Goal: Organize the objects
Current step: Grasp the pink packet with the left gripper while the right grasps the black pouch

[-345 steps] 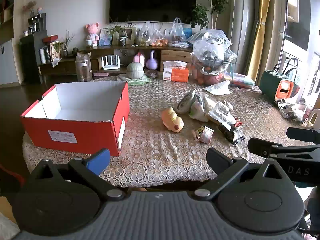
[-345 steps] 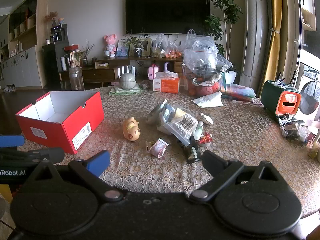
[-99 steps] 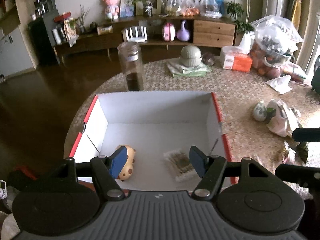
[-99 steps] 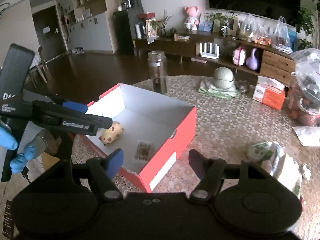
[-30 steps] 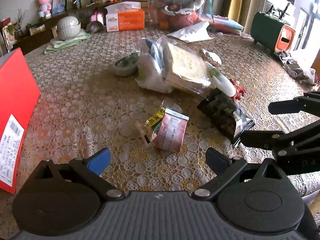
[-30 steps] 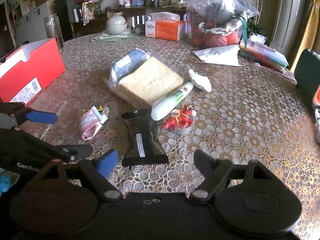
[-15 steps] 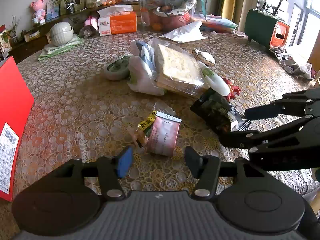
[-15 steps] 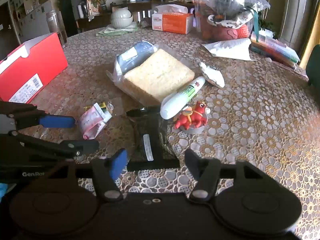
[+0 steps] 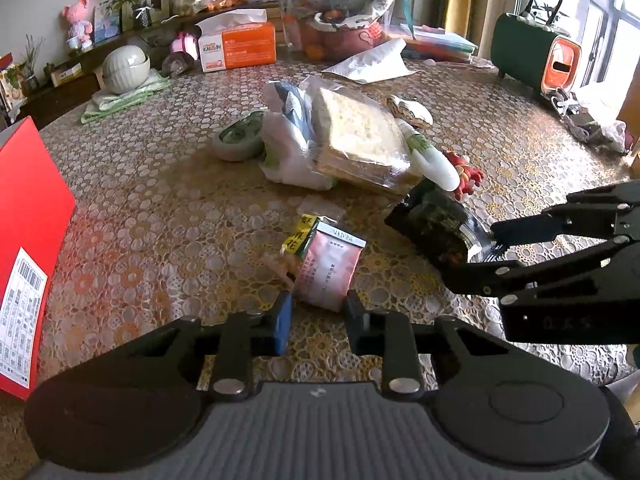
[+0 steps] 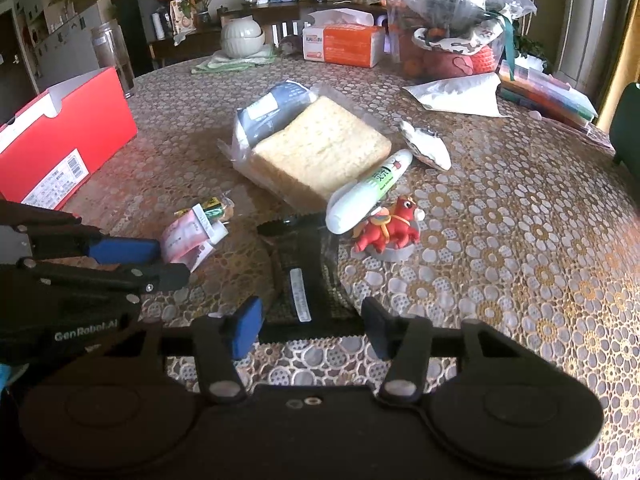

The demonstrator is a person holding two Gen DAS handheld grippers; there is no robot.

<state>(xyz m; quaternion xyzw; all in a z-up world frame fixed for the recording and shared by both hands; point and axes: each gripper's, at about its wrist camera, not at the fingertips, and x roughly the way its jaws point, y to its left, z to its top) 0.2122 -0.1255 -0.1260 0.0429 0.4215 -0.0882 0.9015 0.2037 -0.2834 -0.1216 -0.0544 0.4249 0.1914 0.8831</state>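
Note:
A pink snack packet (image 9: 328,266) lies on the lace tablecloth; it also shows in the right wrist view (image 10: 188,238). My left gripper (image 9: 318,320) is at its near edge, jaws narrowed to about the packet's width, fingers on either side, not clamped. A black snack packet (image 10: 306,280) lies before my right gripper (image 10: 312,330), whose fingers straddle its near end with a gap. It also shows in the left wrist view (image 9: 438,228), where my right gripper (image 9: 482,254) is at its end. The red box (image 10: 66,148) stands at the left.
Bagged bread (image 10: 316,152), a white tube (image 10: 368,192), a red toy (image 10: 390,232), a dark pouch (image 10: 270,110) and a green-grey pouch (image 9: 238,142) lie mid-table. A tissue box (image 9: 238,46), a bowl (image 9: 124,68), plastic bags and a green appliance (image 9: 534,58) stand farther back.
Both grippers have moved forward and down onto their packets. The left jaws have narrowed from wide open to the pink packet's width; the right jaws have narrowed around the black packet.

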